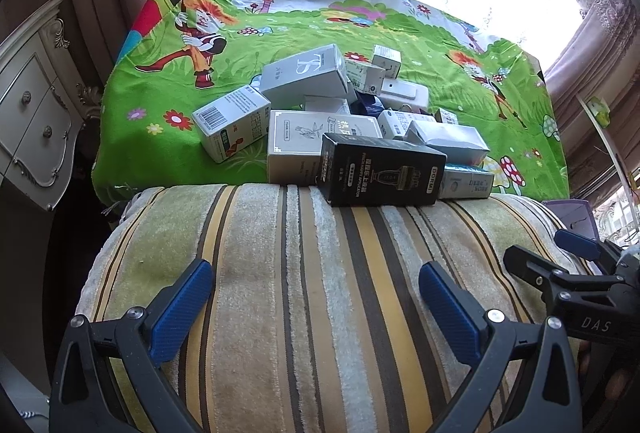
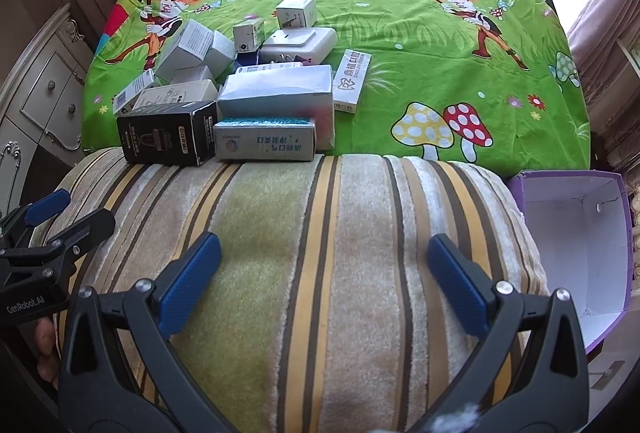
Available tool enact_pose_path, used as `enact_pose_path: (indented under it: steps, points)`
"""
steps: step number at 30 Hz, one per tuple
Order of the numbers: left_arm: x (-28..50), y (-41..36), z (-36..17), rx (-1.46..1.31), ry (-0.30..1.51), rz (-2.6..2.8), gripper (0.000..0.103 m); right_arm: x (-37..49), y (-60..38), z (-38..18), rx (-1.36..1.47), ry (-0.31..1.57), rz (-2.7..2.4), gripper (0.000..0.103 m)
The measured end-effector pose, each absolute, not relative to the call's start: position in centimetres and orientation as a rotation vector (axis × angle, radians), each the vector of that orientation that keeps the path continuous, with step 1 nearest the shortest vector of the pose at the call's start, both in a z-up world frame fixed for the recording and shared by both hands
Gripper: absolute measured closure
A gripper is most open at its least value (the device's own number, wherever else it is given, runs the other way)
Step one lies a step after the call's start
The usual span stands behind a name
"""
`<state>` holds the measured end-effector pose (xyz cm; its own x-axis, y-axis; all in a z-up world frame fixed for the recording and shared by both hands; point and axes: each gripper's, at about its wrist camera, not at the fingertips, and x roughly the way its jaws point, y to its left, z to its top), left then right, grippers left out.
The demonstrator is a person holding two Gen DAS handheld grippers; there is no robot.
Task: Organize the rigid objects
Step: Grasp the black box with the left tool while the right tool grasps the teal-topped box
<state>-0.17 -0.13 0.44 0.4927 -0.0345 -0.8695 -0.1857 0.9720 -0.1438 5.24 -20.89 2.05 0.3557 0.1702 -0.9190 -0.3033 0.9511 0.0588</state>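
Observation:
A pile of small cardboard boxes lies on a green cartoon-print cloth (image 1: 304, 29) (image 2: 400, 45). A black box (image 1: 380, 171) (image 2: 168, 137) sits nearest, at the edge of a striped towel-covered cushion (image 1: 304, 273) (image 2: 320, 233). A grey box (image 1: 308, 73), a barcode box (image 1: 232, 123) and a blue-and-white box (image 2: 264, 143) are in the pile. A long white box (image 2: 351, 81) lies apart on the right. My left gripper (image 1: 316, 297) is open and empty above the cushion. My right gripper (image 2: 324, 273) is open and empty beside it.
An open purple box with a white inside (image 2: 576, 245) (image 1: 576, 217) stands at the cushion's right. A cream drawer cabinet (image 1: 36, 113) (image 2: 44, 89) stands at the left. Curtains and a bright window are behind the cloth.

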Motion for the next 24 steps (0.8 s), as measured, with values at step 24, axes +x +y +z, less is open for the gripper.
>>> enact_pose_path:
  steps: [24]
  points:
    - [7.2,-3.2,1.2,-0.232,1.115,0.033,0.0,6.9,-20.4,2.1,-0.125,1.145,0.47,0.0]
